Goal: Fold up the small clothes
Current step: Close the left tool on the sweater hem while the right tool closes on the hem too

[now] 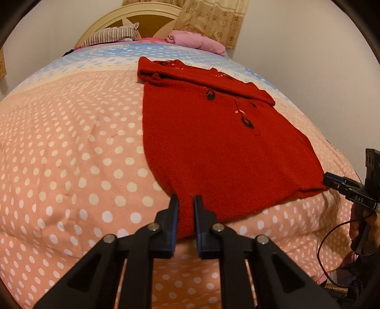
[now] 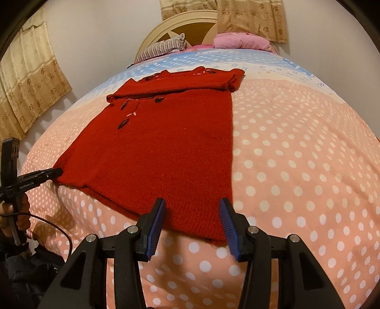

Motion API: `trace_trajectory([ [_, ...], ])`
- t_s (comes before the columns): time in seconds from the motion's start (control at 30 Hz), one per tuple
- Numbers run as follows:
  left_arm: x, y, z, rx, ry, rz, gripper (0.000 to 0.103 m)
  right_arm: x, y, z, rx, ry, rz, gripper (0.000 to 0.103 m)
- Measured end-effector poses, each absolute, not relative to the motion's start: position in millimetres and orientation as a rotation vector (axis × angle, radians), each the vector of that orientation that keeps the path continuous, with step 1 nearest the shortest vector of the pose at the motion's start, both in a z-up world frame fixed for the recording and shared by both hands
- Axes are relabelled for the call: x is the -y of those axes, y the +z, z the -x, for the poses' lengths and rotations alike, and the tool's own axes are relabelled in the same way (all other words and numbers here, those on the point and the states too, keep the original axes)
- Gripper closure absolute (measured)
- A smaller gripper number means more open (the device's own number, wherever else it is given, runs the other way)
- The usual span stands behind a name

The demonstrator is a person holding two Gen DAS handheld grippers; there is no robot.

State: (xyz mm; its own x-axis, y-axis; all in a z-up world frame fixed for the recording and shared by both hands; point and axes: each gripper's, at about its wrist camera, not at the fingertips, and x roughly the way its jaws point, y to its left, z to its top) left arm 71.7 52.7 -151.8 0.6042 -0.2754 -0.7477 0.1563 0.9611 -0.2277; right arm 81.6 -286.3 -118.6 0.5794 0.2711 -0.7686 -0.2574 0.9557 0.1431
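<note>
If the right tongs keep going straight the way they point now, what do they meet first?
Most likely the near hem of the red sweater, which lies between the open right tongs, with the dotted bedspread directly beneath; depth is unclear.

We see a bed w/ a peach polka-dot quilt (image 1: 71, 142), blue band toward the cream-and-gold headboard (image 2: 190, 26). 2 pillows up there: striped (image 1: 111, 36) & pink (image 2: 242, 41). White walls, beige patterned curtains (image 2: 28, 78). Warm indoor light.

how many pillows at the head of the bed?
2. Striped pillow lies on the left against the headboard; pink pillow on the right, below the curtain. More may be hidden behind the bed's curve.
</note>
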Motion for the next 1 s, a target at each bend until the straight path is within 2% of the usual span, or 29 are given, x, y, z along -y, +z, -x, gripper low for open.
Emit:
trace_trajectory([
  [0.33, -51.0, -156.2, -71.4, -0.88, -0.243, 0.126, 0.09, 307.4, -123.8, -80.2, -0.922, 0.259, -0.098, 0.054],
  [0.43, -51.5, -156.9, -71.8, -0.882, -0.235, 0.13, 0.084, 306.3, -125.1, -79.2, -0.913, 0.265, -0.119, 0.054],
  [0.57, -52.8, -156.6, -72.4, -0.893, -0.241, 0.15, 0.071, 302.9, -125.6, -77.2, -0.913, 0.302, -0.141, 0.055],
  [0.63, -53.6, -156.5, -72.7, -0.899, -0.253, 0.17, 0.065, 300.7, -126.1, -76.7, -0.915, 0.324, -0.152, 0.06],
  [0.67, -53.7, -156.2, -72.1, -0.898, -0.255, 0.169, 0.065, 300.4, -126.7, -76.5, -0.917, 0.333, -0.156, 0.066],
  [0.7, -53.0, -156.2, -71.5, -0.896, -0.258, 0.16, 0.07, 300.6, -127.7, -77.2, -0.921, 0.344, -0.161, 0.078],
  [0.77, -51.8, -156.5, -70.8, -0.889, -0.253, 0.127, 0.092, 304.1, -129.1, -78.0, -0.919, 0.347, -0.178, 0.086],
  [0.87, -61.0, -156.5, -74.2, -0.899, -0.27, 0.188, 0.092, 311.0, -128.3, -78.3, -0.912, 0.358, -0.225, 0.092],
  [1.0, -65.3, -150.9, -74.0, -0.881, -0.272, 0.195, 0.093, 313.9, -118.4, -75.9, -0.87, 0.379, -0.245, 0.093],
])
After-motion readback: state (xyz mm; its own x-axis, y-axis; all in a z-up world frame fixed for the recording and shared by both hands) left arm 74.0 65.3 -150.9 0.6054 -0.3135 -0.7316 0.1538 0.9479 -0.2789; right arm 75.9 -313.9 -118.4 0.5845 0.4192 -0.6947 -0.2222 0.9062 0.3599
